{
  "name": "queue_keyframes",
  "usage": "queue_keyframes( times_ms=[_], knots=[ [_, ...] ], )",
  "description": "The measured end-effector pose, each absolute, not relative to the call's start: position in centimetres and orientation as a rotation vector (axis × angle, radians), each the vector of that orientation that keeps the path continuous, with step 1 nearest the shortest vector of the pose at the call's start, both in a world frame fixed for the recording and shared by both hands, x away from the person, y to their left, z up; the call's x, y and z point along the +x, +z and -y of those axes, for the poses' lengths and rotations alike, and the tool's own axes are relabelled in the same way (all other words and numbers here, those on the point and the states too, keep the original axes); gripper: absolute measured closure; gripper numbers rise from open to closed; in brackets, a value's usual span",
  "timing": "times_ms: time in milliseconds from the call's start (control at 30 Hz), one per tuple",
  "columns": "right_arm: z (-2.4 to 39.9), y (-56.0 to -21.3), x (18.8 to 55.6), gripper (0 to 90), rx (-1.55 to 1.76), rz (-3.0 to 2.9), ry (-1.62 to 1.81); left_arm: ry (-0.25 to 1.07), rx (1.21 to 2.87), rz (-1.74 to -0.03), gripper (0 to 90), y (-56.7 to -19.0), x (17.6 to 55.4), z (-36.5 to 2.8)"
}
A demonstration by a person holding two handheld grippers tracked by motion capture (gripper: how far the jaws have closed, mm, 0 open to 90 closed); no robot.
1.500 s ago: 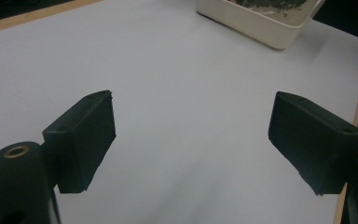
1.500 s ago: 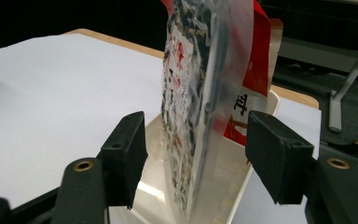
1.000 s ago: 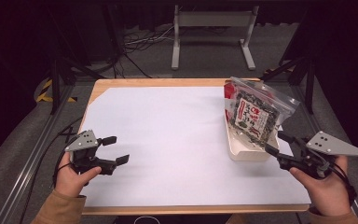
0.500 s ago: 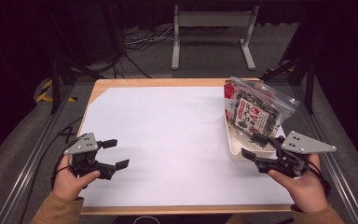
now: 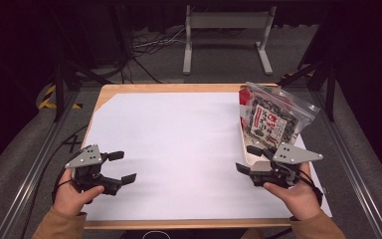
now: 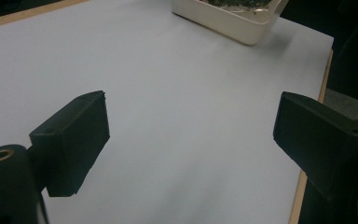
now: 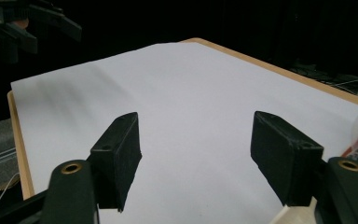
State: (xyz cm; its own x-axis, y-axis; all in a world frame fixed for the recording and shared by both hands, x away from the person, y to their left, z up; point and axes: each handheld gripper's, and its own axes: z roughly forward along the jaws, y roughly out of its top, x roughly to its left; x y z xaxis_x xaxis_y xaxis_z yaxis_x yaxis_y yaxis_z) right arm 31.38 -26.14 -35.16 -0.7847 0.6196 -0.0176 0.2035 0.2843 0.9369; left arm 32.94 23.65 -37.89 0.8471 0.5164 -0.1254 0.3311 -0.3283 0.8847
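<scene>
Since a second ago the right gripper (image 5: 249, 159) has slid from the right edge of the table (image 5: 179, 89) inward along the near side, and its jaws have just been opening; they now stand wide with nothing between them. It sits just in front of the near end of the cream tray (image 5: 245, 149), low over the white sheet (image 5: 179, 149) that covers most of the table.

A clear bag of dark snacks (image 5: 271, 117) with a red and white label lies in the tray at the right edge, leaning out over the tray's far rim.

At the near left corner the left gripper (image 5: 122, 167) has kept its place, jaws spread wide and empty above the sheet. In the left gripper view the tray (image 6: 223, 23) shows at the far side of the sheet, well apart from those jaws. In the right gripper view the left gripper (image 7: 32, 25) shows far off across the sheet, beyond the table's edge.
</scene>
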Motion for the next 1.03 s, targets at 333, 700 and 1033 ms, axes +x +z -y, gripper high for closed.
queue_keyframes(
  times_ms=[333,700,1033],
  knots=[
    [24.7,-38.3,32.3,33.4,0.717,-2.199,1.544,0.227,1.951,-0.624,11.3,-38.3,32.7,-24.0],
    [23.6,-41.2,32.9,33.1,0.707,-2.258,1.454,0.214,1.965,-0.617,11.1,-39.1,33.0,-23.8],
    [23.9,-41.8,33.0,32.4,0.737,-2.224,1.454,0.198,1.975,-0.632,10.5,-39.5,33.2,-23.7]
  ],
)
